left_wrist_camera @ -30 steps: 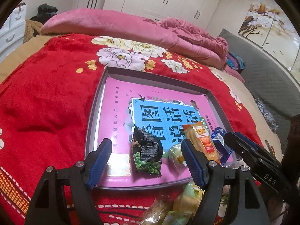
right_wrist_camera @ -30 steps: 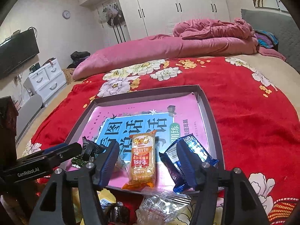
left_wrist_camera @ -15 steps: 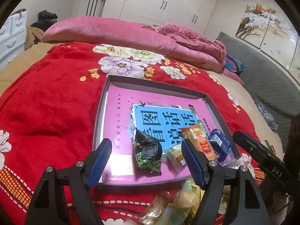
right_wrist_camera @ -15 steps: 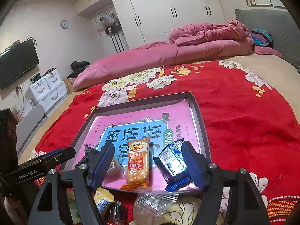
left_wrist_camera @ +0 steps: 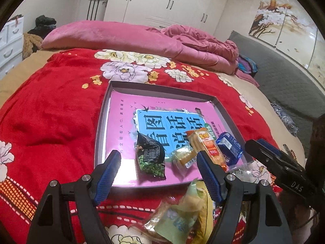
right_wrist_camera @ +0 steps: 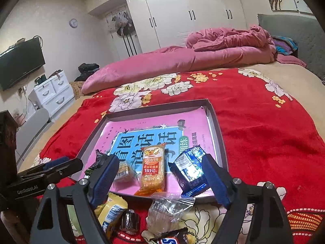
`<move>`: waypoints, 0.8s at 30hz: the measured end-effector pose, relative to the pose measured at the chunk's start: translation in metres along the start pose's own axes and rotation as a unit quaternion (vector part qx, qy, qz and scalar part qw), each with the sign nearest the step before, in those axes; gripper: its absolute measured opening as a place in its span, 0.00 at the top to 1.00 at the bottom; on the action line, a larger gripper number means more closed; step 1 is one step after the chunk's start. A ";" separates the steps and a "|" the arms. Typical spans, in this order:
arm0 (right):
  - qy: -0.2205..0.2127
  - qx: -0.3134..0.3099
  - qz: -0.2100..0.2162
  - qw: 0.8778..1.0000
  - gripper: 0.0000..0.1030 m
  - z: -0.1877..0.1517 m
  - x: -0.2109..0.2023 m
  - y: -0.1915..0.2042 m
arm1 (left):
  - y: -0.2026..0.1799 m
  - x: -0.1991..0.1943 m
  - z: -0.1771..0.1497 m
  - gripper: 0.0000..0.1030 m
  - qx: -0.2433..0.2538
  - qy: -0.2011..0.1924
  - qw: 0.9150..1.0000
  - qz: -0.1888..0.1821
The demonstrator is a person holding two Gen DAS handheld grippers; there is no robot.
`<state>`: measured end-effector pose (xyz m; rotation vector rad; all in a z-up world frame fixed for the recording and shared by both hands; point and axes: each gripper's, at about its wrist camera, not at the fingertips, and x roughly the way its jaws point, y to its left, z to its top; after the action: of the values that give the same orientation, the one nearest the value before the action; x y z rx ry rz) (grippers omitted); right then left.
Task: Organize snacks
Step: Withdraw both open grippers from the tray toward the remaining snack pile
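Snacks lie in the shallow grey cardboard tray (right_wrist_camera: 217,126): blue foil biscuit packet (right_wrist_camera: 191,172) between the right tongs (right_wrist_camera: 160,180), whose jaws have just been opening, untouched. Left tongs (left_wrist_camera: 158,174) gape empty before the black-and-green pea packet (left_wrist_camera: 151,158).

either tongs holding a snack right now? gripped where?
No. The left tongs are open and empty. The right tongs have just been opening, beside the blue packet lying in the tray, not gripping it.

Ahead of right gripper (right_wrist_camera: 160,181): tray (right_wrist_camera: 220,142) on bed (right_wrist_camera: 264,132), holding book (right_wrist_camera: 146,136) under rice-cracker pack (right_wrist_camera: 152,168), wafer pack (right_wrist_camera: 190,171) just right of it. Loose snacks (right_wrist_camera: 162,213) nearer, before tray. Left gripper (right_wrist_camera: 56,167) off left.
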<state>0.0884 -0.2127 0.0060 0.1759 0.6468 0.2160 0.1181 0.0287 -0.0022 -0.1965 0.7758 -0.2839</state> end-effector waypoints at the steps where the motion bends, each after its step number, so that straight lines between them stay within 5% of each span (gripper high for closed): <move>1: 0.000 0.000 0.000 1.000 0.17 0.000 -0.001 0.000 | 0.000 -0.001 -0.001 0.24 0.001 0.001 1.000 -0.001; 24: 0.014 -0.013 -0.005 1.000 0.15 -0.015 -0.019 0.007 | -0.023 -0.009 -0.019 0.24 0.052 0.023 0.998 -0.001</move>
<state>0.0641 -0.2096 0.0068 0.1447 0.6716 0.2179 0.0945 0.0090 -0.0029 -0.0933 0.8052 -0.3304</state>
